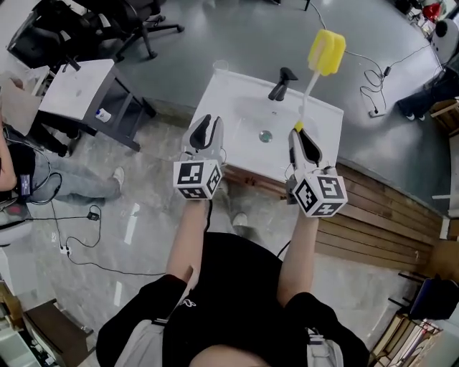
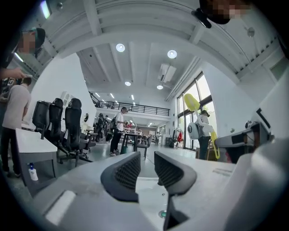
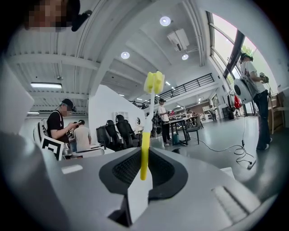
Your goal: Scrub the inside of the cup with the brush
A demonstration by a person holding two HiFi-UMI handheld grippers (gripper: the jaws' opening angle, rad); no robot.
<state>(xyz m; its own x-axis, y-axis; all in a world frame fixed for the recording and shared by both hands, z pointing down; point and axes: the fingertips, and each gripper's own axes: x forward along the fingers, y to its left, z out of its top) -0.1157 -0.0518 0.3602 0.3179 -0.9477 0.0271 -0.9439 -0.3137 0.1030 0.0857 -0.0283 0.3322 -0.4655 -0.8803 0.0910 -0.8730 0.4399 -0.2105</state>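
My right gripper is shut on the thin handle of the brush, whose yellow sponge head points up and away above the sink's far right corner. In the right gripper view the yellow handle stands pinched between the two black pads. My left gripper hangs over the near left part of the white sink; its jaws stand a little apart with nothing between them. A clear cup stands on the sink's far left corner, well beyond the left gripper.
The sink has a black faucet at the back and a drain in the basin. A grey side table and office chairs stand to the left. Wooden planks lie to the right, and cables run over the floor.
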